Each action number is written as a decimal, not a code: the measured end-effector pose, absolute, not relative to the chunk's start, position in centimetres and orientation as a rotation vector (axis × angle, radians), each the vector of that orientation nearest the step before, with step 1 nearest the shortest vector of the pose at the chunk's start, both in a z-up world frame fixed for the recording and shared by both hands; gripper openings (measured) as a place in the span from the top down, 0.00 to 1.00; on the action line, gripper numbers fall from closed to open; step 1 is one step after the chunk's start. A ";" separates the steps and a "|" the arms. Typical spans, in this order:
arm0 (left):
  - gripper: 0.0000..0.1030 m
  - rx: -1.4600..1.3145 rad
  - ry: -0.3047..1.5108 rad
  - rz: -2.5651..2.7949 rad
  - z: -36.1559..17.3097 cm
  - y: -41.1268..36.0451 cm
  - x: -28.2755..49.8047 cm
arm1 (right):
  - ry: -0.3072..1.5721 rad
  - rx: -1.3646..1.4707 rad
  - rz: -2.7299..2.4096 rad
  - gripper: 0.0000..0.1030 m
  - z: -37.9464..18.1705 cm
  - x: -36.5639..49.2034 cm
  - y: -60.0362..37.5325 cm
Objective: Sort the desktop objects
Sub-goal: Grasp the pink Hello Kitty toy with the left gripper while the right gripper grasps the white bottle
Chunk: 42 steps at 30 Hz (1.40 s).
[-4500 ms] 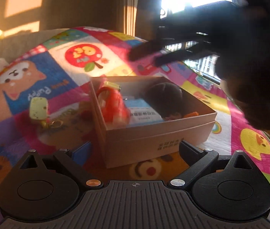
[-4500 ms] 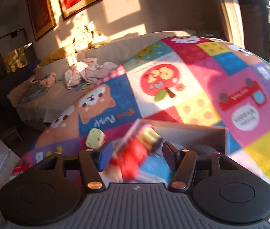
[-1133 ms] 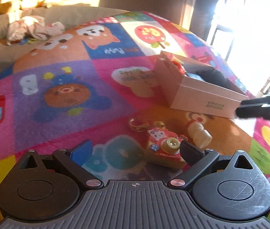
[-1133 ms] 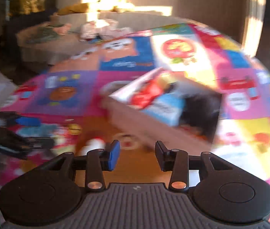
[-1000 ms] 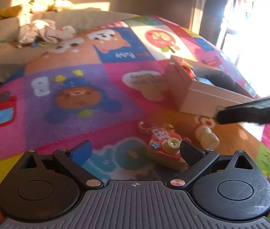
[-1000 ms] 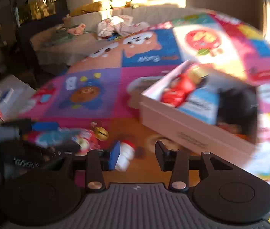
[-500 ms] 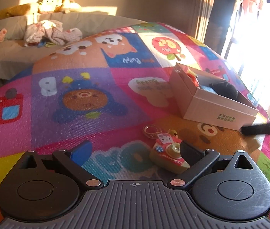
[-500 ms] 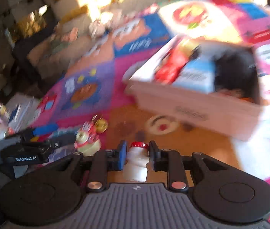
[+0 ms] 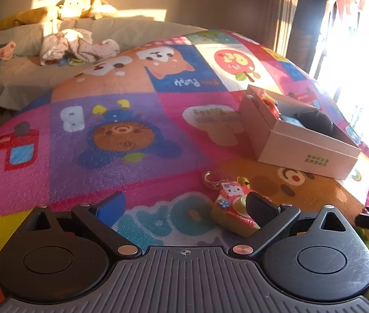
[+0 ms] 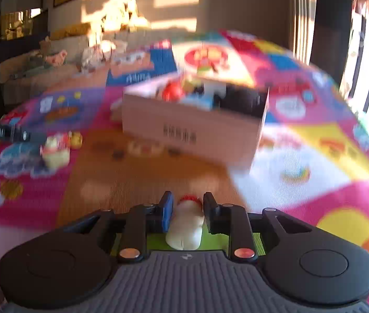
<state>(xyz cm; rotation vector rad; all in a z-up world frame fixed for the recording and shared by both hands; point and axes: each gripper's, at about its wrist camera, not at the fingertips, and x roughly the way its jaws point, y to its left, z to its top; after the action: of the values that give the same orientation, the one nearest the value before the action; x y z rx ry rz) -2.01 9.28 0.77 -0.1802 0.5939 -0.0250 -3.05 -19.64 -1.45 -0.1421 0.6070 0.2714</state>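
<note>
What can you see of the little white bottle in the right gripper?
The little white bottle is a small drink-style toy, creamy white with a waisted body and a red cap at its far end; the material looks like glossy plastic, though the frame is motion-blurred. It lies lengthwise between the fingers of the right gripper, cap pointing toward the cardboard box ahead. The blue-padded finger and the black finger press its neck from both sides. Whether it still touches the play mat cannot be told.

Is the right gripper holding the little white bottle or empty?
Holding it. In the right wrist view the right gripper has both fingers pressed against the white bottle with its red cap, lifted off the mat.
</note>
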 end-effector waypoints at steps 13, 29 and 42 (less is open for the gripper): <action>0.02 -0.164 0.684 -0.171 0.8 5.8 -1.2 | 0.513 0.090 0.221 0.11 -0.8 -5.4 -23.2; 0.02 -0.024 0.735 -0.389 0.8 0.7 -1.5 | 0.482 0.098 0.200 0.00 -0.7 -5.8 -23.3; 0.33 0.044 0.692 -0.219 0.5 -0.1 0.7 | 0.503 0.085 0.192 0.00 -0.8 -5.6 -23.0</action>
<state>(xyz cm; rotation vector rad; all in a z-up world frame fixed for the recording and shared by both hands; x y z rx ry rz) 0.70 -0.07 0.46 0.0438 0.6917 -0.2191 -5.63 -22.99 -0.83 0.0847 0.5028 0.1925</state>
